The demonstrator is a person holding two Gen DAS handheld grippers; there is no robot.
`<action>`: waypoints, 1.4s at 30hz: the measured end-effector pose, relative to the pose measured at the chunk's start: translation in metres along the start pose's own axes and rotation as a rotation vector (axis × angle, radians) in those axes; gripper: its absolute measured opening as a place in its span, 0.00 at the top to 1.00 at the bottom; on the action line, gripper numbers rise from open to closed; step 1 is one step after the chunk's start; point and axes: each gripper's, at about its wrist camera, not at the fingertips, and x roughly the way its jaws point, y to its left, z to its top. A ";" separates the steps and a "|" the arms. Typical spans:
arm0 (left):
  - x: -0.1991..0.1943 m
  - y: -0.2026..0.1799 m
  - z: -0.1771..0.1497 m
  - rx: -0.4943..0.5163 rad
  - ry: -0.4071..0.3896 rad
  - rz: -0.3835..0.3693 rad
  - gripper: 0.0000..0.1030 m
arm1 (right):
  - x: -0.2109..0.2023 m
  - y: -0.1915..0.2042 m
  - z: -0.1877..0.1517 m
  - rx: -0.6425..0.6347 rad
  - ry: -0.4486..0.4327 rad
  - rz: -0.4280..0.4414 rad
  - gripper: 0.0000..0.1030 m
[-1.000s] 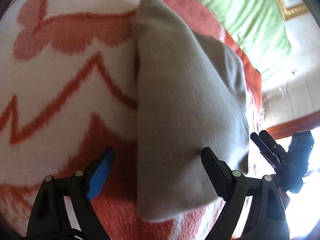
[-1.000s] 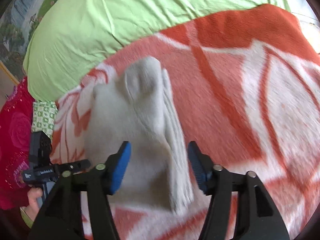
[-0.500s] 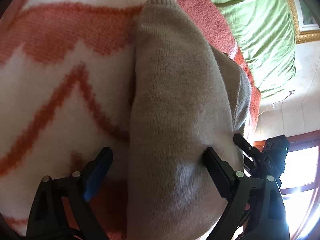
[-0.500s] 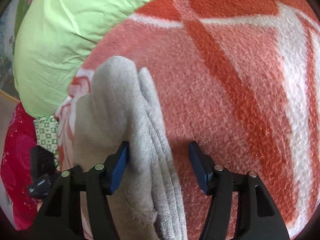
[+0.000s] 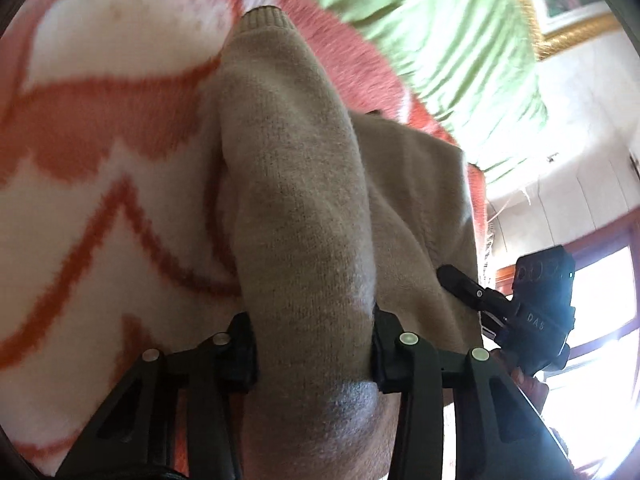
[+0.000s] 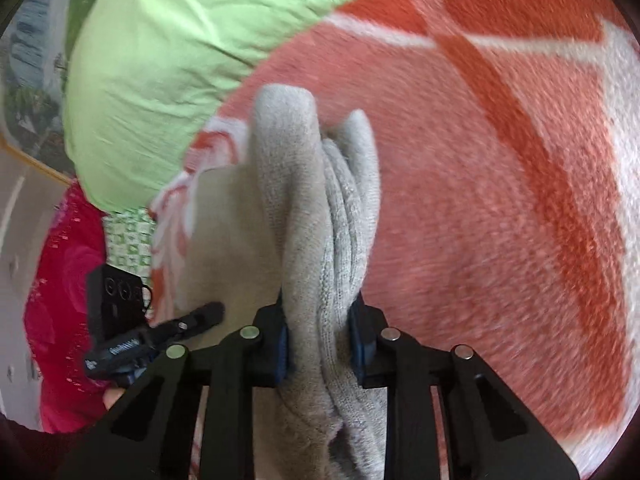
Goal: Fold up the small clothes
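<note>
- The left gripper (image 5: 312, 344) pinches a thick fold of the beige sweater (image 5: 296, 184); both fingers press into the knit from either side.
- The right gripper (image 6: 320, 340) is clamped on another bunched fold of the sweater (image 6: 296, 216), with grey ribbed layers squeezed between its blue pads (image 6: 282, 344).
- The sweater lies on the blanket (image 6: 500, 200), orange-red with white bands, running away from both grippers; its ribbed end (image 5: 264, 20) is the far tip in the left view.
- In the left view the right gripper (image 5: 460, 280) shows at the sweater's right edge; in the right view the left gripper (image 6: 208, 312) rests at the sweater's left side.
- A green sheet (image 6: 168, 60) borders the blanket's far edge.
- A red floral cloth (image 6: 68, 272) lies beyond the blanket's left edge.
</note>
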 end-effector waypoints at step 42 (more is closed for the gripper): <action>-0.157 0.170 -0.065 -0.213 -0.112 0.138 0.37 | 0.131 0.084 -0.045 -0.027 0.181 0.062 0.63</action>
